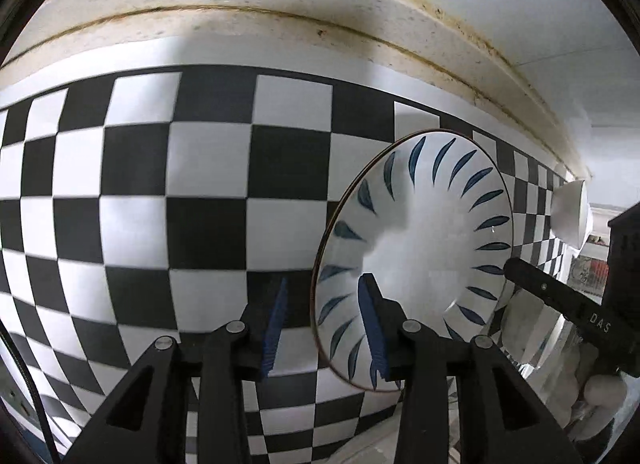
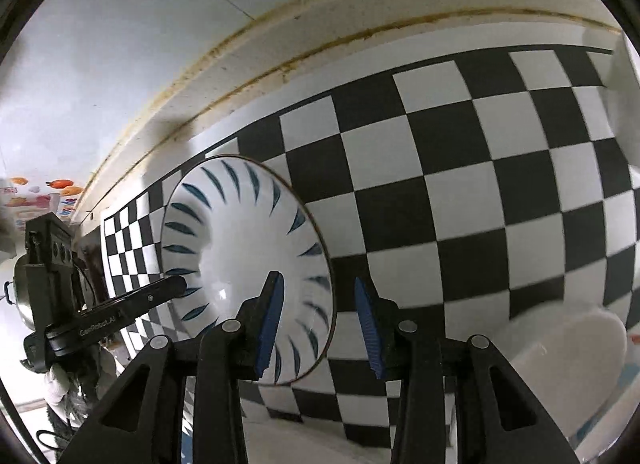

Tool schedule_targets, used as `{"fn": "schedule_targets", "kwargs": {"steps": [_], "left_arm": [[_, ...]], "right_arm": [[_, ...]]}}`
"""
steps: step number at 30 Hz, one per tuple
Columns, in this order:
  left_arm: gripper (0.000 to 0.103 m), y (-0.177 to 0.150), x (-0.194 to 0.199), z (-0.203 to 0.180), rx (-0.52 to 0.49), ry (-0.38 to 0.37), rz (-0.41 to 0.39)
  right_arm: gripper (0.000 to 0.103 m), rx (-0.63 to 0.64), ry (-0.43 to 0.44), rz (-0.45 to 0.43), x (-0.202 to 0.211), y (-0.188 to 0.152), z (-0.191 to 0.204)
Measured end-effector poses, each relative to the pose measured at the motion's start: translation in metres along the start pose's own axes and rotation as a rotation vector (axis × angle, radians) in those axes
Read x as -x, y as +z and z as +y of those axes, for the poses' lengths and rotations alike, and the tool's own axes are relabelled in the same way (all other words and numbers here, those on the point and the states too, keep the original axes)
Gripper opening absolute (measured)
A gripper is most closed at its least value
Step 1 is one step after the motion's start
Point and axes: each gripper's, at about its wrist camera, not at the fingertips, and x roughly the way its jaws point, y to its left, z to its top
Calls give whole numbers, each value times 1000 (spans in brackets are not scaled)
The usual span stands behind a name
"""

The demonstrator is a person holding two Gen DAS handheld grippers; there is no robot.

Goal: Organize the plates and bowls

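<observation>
Looks early on: both grippers straddle the blue-leaf plate, lower right of frame. Left gripper and right gripper are spread, not clamped. White bowl waits lower right.

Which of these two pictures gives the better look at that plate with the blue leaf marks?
The left wrist view: the plate faces the camera almost whole, with its ring of blue marks and pale centre showing. One of the fingers covers a strip near its lower rim. In the right wrist view the plate is more tilted and both grippers cover parts of it.
</observation>
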Motion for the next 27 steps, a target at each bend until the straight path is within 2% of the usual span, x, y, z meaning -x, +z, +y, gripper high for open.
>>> {"fn": "schedule_targets", "kwargs": {"steps": [1, 2, 3, 7, 16, 27], "left_arm": [[29, 4, -3, -3, -10, 5, -5], [18, 6, -4, -4, -24, 7, -8], [15, 6, -4, -6, -29, 15, -6], [15, 9, -6, -13, -41, 36, -24], [14, -3, -1, -22, -56, 84, -53], [14, -29, 36, -42, -104, 100, -119]], "right_arm": [[28, 0, 5, 2, -4, 2, 0], [24, 0, 9, 6, -6, 4, 0], [19, 1, 10, 9, -8, 4, 0], [9, 31, -16, 0, -13, 6, 0], [7, 60, -2, -6, -11, -2, 5], [7, 102, 39, -39, 16, -27, 14]]}}
